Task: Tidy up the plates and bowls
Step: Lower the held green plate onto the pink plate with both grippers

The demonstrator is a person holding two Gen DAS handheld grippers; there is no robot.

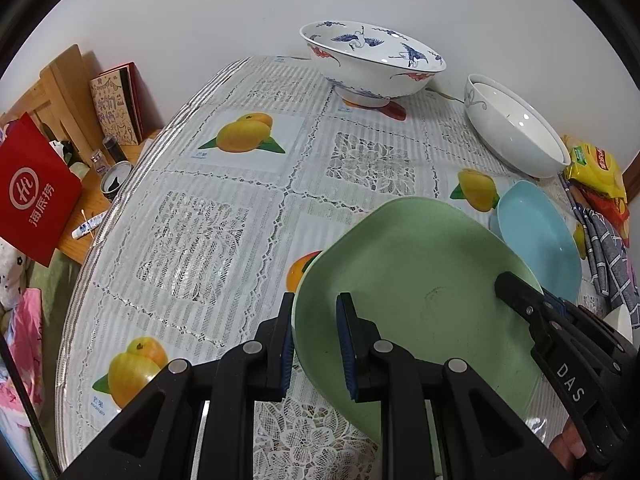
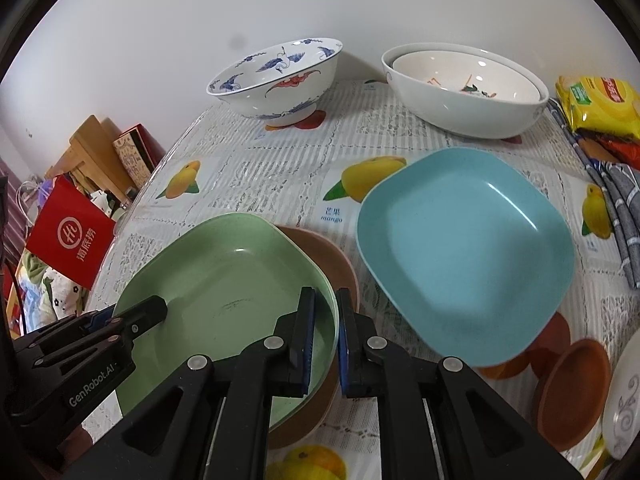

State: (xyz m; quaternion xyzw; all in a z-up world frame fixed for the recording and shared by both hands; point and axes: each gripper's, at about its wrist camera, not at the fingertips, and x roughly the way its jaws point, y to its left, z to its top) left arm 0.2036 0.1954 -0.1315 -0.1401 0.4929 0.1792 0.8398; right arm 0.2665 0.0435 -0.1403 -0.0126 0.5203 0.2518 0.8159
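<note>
A green square plate (image 1: 416, 280) (image 2: 224, 280) rests on a brown plate (image 2: 332, 268). My left gripper (image 1: 316, 344) straddles the green plate's left rim, its fingers a little apart from the rim. My right gripper (image 2: 326, 340) straddles the plate's right rim, narrowly open; it shows in the left wrist view (image 1: 516, 292), and the left gripper shows in the right wrist view (image 2: 148, 312). A blue square plate (image 2: 468, 248) (image 1: 540, 236) lies to the right. A blue-patterned bowl (image 1: 372, 60) (image 2: 280, 76) and stacked white bowls (image 2: 464, 88) (image 1: 516, 128) stand at the back.
A brown saucer (image 2: 572, 392) and a white patterned dish (image 2: 624, 400) sit at the right front. Snack packets (image 2: 600, 104) and a grey checked cloth (image 2: 620, 208) lie on the right edge. Off the table's left edge are a red bag (image 1: 32, 196) and a cluttered wooden shelf (image 1: 80, 120).
</note>
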